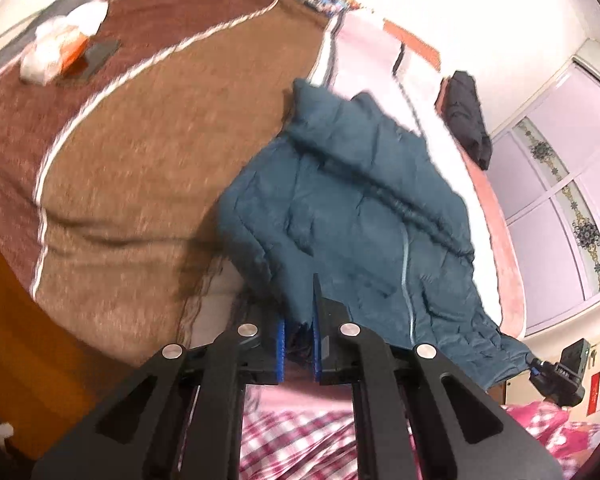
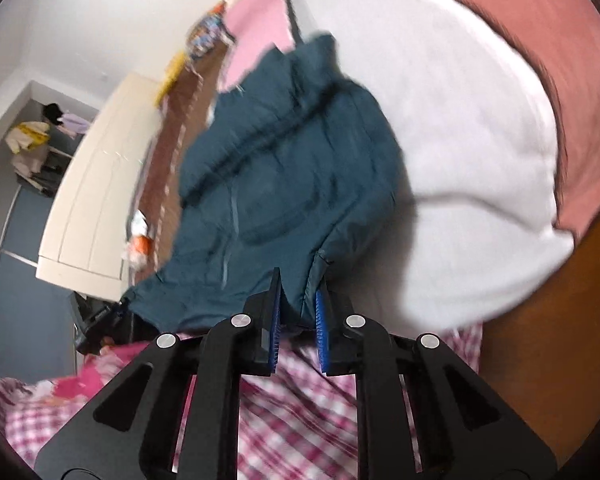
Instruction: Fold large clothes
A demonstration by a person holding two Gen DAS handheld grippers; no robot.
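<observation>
A dark teal padded jacket [image 1: 352, 208] hangs stretched between both grippers above the bed, zip side up. My left gripper [image 1: 299, 320] is shut on one bottom corner of the jacket. My right gripper [image 2: 299, 300] is shut on the other bottom corner of the jacket [image 2: 284, 168]. The other gripper shows at each view's edge, as the right gripper [image 1: 556, 376] in the left wrist view and the left gripper [image 2: 100, 320] in the right wrist view. Both views are motion blurred.
A brown blanket [image 1: 140, 152] and a white and pink quilt [image 2: 460, 128] cover the bed. A black garment [image 1: 466, 116] lies at its far side. A white packet [image 1: 60, 48] sits on the brown blanket. Pink checked fabric [image 2: 300, 408] lies below. A white wardrobe [image 2: 96, 184] stands behind.
</observation>
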